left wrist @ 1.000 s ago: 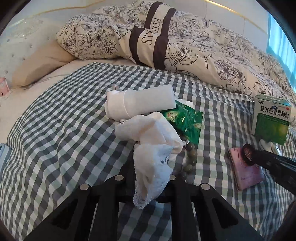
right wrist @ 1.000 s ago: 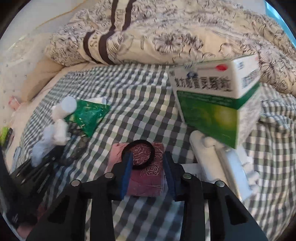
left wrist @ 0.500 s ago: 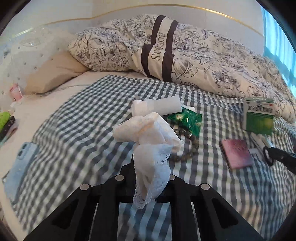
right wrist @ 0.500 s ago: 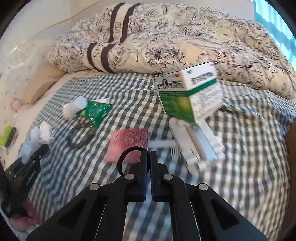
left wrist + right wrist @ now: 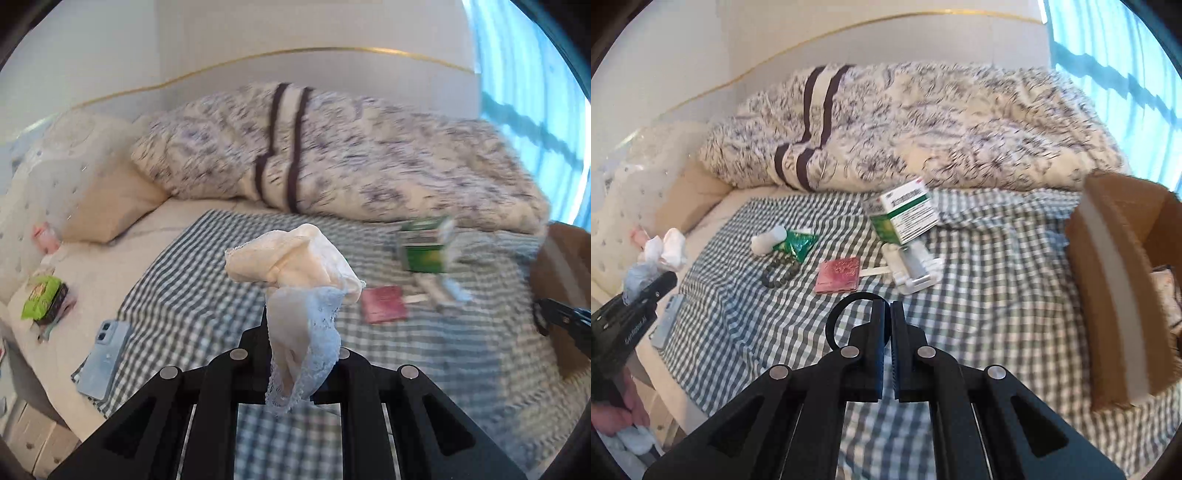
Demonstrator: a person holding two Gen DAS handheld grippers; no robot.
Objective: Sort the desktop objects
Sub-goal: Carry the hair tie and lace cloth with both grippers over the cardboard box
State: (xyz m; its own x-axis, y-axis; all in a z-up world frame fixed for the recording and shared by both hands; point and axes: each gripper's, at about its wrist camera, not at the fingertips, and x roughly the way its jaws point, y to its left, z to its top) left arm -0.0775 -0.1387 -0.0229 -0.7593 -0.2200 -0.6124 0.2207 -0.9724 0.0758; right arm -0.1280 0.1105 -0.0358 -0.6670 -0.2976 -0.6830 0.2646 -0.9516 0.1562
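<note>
Far ahead of my left tongs (image 5: 301, 332) a floral duvet (image 5: 388, 166) with two dark stripes lies bunched across the bed, blurred in this view. To its left a beige pillow (image 5: 110, 199) leans on a tufted white headboard (image 5: 33, 184). Behind them a pale wall (image 5: 258, 29) carries a thin gold trim (image 5: 295, 51). A bright window (image 5: 524, 92) stands at far right. Left of those tongs, a light blue phone (image 5: 105, 360) lies at the edge of the checked cloth (image 5: 184, 295). Further left, a green packet (image 5: 42, 295) rests on the cream sheet (image 5: 110, 277).

1 med box (image 5: 904, 210), 1 phone (image 5: 104, 363), 1 bracelet (image 5: 779, 272)
</note>
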